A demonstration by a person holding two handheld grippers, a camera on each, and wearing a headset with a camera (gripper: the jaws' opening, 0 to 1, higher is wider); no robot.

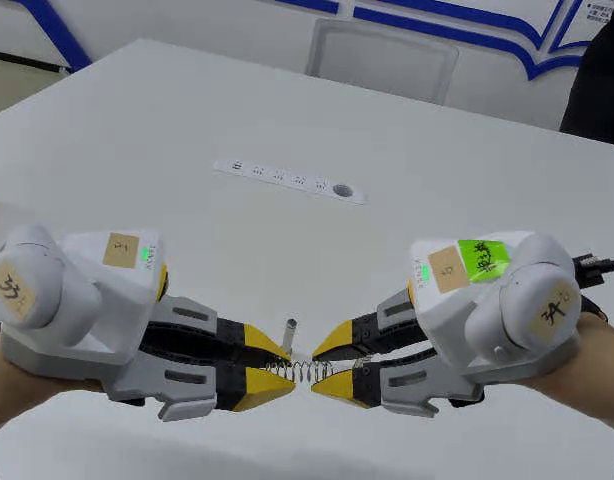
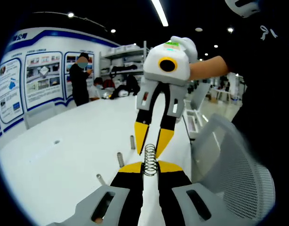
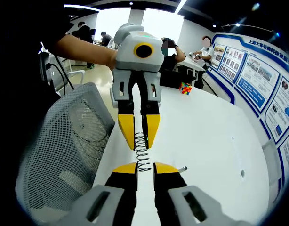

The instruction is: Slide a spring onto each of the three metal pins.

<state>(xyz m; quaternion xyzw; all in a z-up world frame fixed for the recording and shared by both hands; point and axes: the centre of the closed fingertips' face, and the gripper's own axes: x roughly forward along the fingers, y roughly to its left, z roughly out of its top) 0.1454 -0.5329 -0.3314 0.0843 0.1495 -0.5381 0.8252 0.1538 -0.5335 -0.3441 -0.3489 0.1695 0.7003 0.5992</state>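
Note:
A small metal spring (image 1: 301,372) hangs level between my two grippers just above the white table (image 1: 137,150). My left gripper (image 1: 287,372) is shut on its left end, and my right gripper (image 1: 319,370) is shut on its right end. The yellow tips face each other, nearly touching. One upright metal pin (image 1: 291,334) stands just behind the spring. In the left gripper view the spring (image 2: 150,160) runs from my own jaws up to the right gripper (image 2: 153,141), and three pins (image 2: 120,159) stand in a row to its left. The right gripper view has the spring (image 3: 142,151) and one pin (image 3: 182,168).
A white power strip (image 1: 289,181) lies mid-table. A chair (image 1: 382,55) stands at the far edge, and a grey mesh chair (image 3: 64,155) is beside the table's near side. A colour cube (image 3: 184,88) sits far down the table. People stand in the background.

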